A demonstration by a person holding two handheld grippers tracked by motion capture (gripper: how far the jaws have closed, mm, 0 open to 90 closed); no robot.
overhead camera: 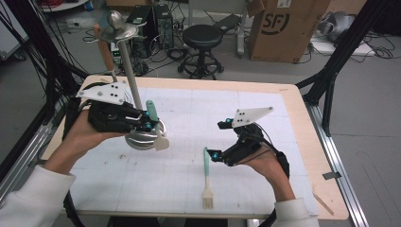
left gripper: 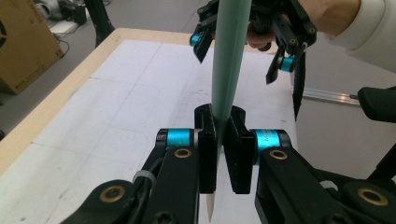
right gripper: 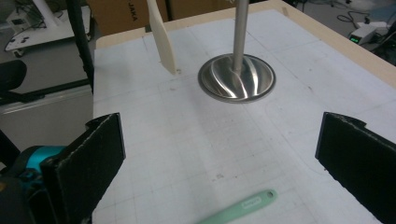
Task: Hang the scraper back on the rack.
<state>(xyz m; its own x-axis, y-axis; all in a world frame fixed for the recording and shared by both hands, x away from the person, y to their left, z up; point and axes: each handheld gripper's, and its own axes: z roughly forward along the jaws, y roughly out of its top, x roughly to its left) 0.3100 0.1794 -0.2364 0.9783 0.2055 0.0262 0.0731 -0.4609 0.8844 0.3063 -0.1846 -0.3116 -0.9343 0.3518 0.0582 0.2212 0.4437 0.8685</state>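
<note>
My left gripper is shut on the pale green handle of a spatula. The spatula's cream blade hangs down beside the round base of a metal utensil stand. A green-handled pastry brush lies flat on the white mat, bristles toward the table's near edge. My right gripper stands wide open just right of the brush handle's top end, with nothing between its jaws.
The stand's pole rises to a top disc, with a wooden-handled utensil hanging beside it. A thin wooden stick lies at the table's right front corner. Behind the table are a stool and a cardboard box.
</note>
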